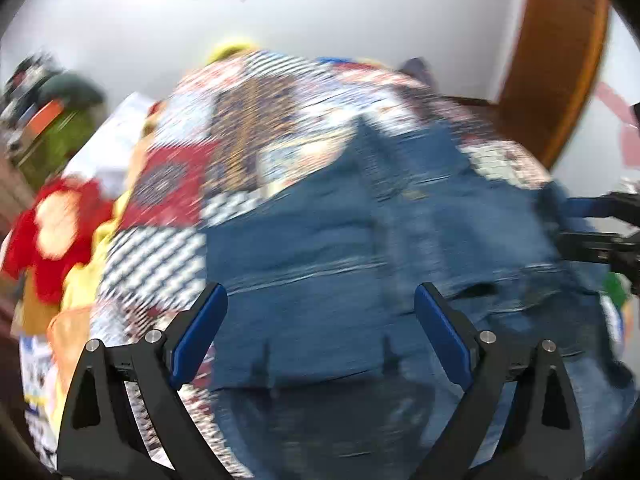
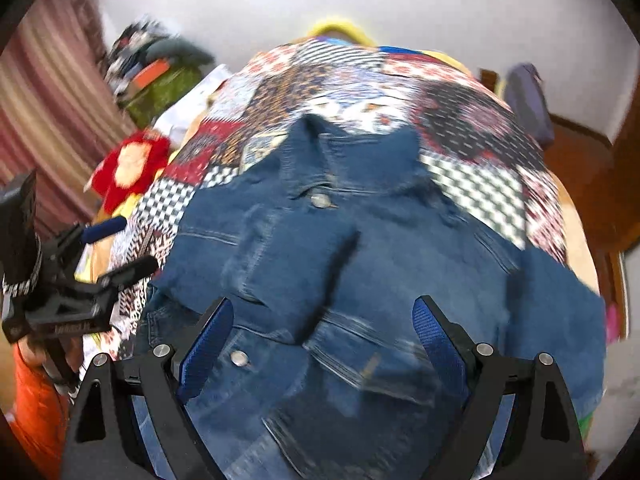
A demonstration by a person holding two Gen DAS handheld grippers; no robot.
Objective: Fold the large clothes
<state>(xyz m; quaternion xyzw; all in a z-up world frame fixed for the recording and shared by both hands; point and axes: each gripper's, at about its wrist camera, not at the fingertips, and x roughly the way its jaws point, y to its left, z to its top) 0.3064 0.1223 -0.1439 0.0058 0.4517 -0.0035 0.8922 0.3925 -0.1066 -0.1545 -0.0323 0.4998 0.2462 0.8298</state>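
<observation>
Left wrist view: the left tool [image 1: 320, 312] hangs wide open over the blurred dark blue denim jacket [image 1: 360, 240], gripping nothing. The jacket lies on a patchwork-patterned quilt [image 1: 248, 120].

Right wrist view: the right tool [image 2: 322, 326] is likewise spread wide and empty above the jacket's buttoned front, collar toward the white wall [image 2: 440, 12].
</observation>
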